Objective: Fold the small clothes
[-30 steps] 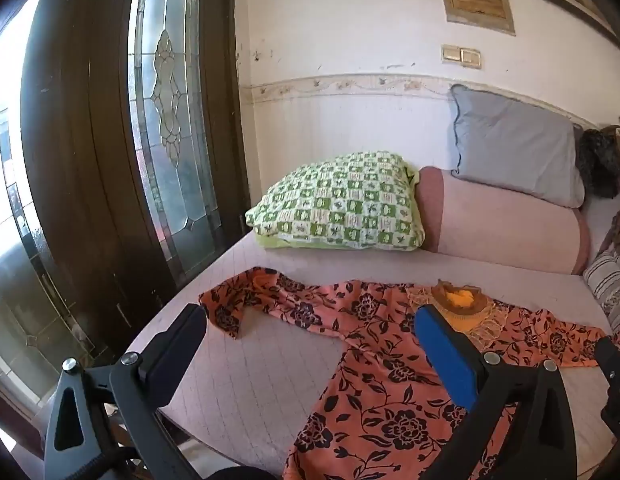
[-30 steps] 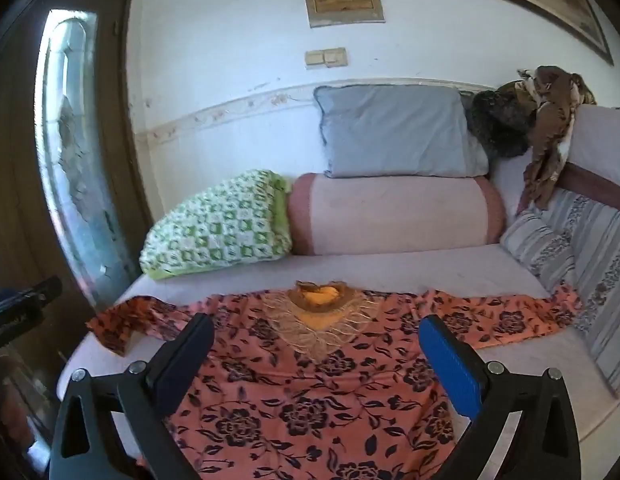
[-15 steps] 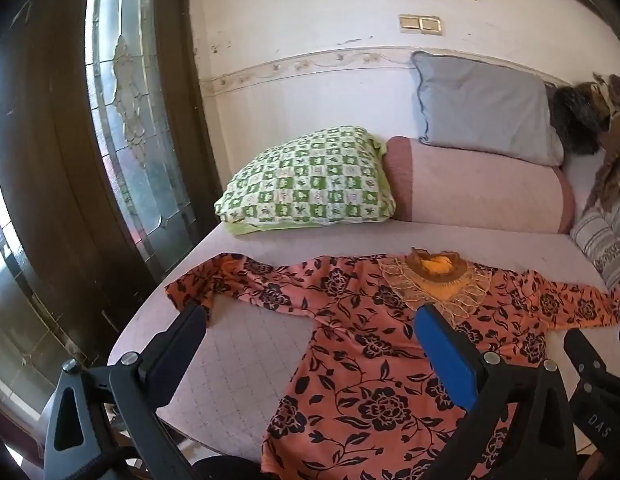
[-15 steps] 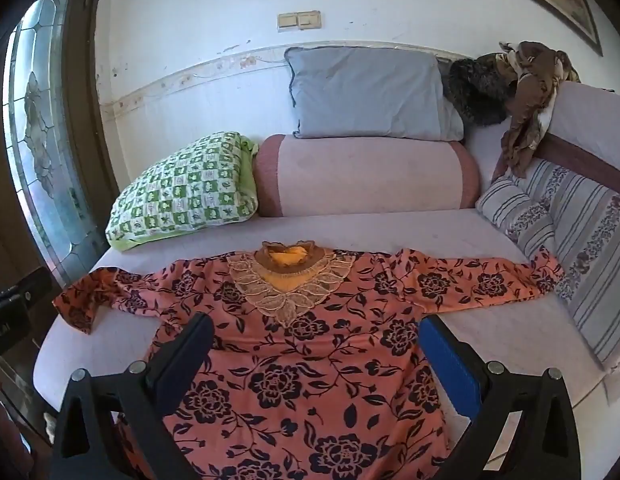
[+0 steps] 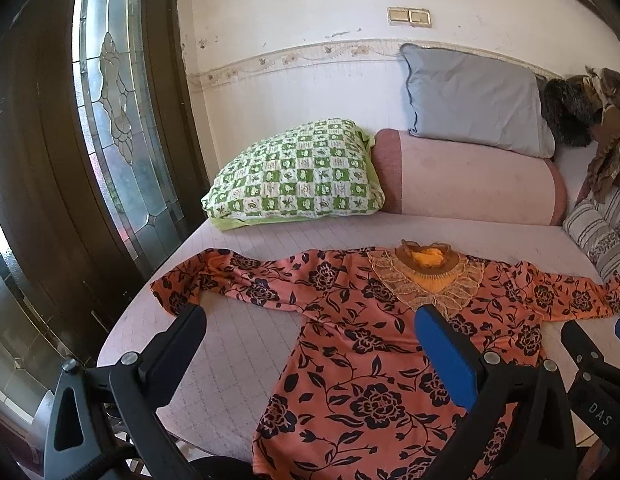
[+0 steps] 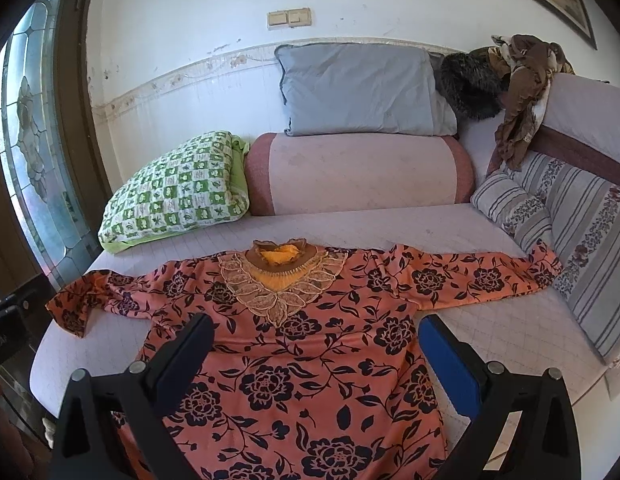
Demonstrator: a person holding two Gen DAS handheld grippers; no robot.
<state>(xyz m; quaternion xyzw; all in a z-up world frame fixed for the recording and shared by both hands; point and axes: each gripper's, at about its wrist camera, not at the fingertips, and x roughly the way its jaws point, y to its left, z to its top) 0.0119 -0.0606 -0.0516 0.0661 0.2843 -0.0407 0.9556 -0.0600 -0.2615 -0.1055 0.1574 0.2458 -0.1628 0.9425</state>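
Garment: orange blouse [image 6: 293, 344] with black flower print, spread flat and face up on the bed [image 6: 490, 328], centred near the front edge.
Orientation: collar [image 6: 279, 258] toward the far side, facing the bolster [image 6: 358, 174]; hem toward the near edge, running out of view below both pairs of tongs.
Long axis: sleeve to sleeve, left to right across the bed; body axis running near to far.
Left sleeve: [image 5: 229, 276] stretched toward the window side, cuff turned down and creased near the bed's left edge.
Right sleeve: [image 6: 482, 276] laid out straight, cuff touching the striped cushion [image 6: 582, 248] at right.
Left tongs: [image 5: 305, 332] spread wide, nothing between the pads; raised above the near left part of the bed, aimed across it at the far wall, level with slight downward pitch.
Right tongs: [image 6: 316, 340] spread wide, nothing gripped; raised over the lower body of the blouse, aimed at the collar line, clear of the cloth as far as visible.
Relative position: right tongs' frame visible at the right margin of the left wrist view, just beside the left.
Surroundings: green checked pillow [image 6: 177, 188] far left, grey pillow [image 6: 358, 92] atop the bolster, brown cloth [image 6: 522, 92] draped at far right.
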